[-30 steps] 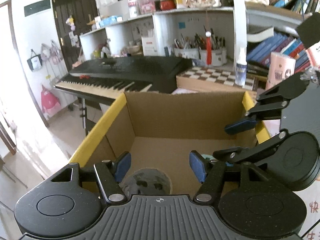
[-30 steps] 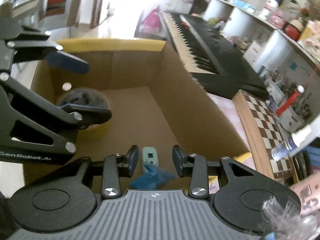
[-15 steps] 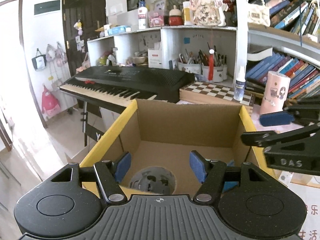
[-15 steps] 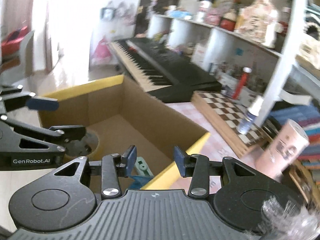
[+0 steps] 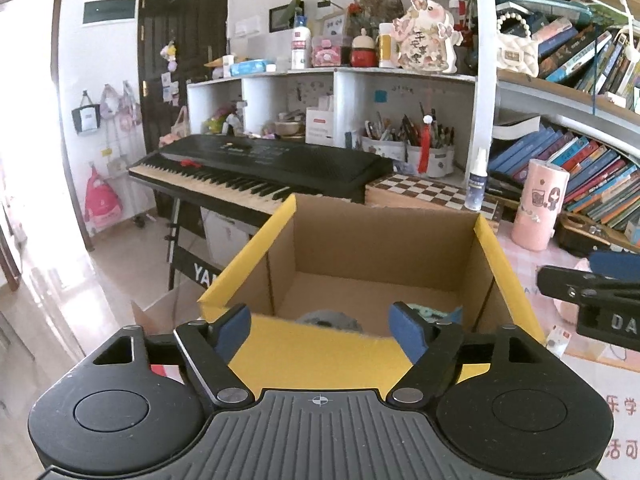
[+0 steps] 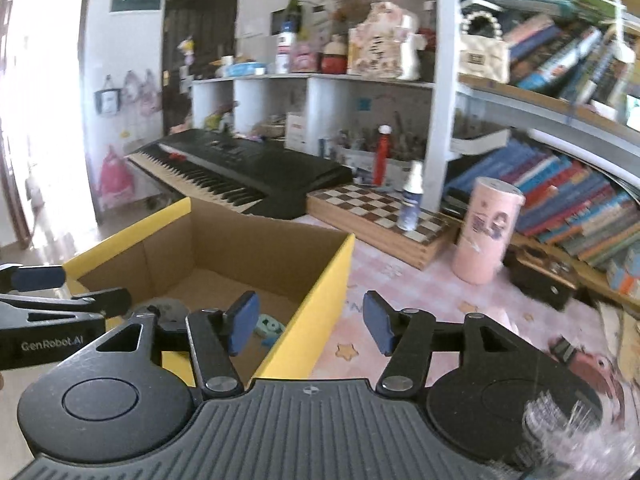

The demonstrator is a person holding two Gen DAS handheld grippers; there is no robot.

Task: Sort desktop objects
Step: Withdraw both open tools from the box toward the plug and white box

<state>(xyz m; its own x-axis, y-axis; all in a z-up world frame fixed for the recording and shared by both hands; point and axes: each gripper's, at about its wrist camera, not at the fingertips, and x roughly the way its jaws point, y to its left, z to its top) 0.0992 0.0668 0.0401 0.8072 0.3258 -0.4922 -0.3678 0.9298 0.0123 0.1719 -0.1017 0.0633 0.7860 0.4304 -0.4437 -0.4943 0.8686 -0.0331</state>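
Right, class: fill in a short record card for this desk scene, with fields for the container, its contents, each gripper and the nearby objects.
container: open brown cardboard box with yellow outer walls, on the pink patterned tablecloth
contents: round grey object, small mint-green item, blue piece
left gripper: open, empty, at the box's near wall
right gripper: open, empty, over the box's right edge
nearby: pink cylindrical canister, wooden chessboard with small white spray bottle on it, black electronic keyboard

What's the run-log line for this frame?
left claw: open, empty | right claw: open, empty | cardboard box: holds grey round item, teal item
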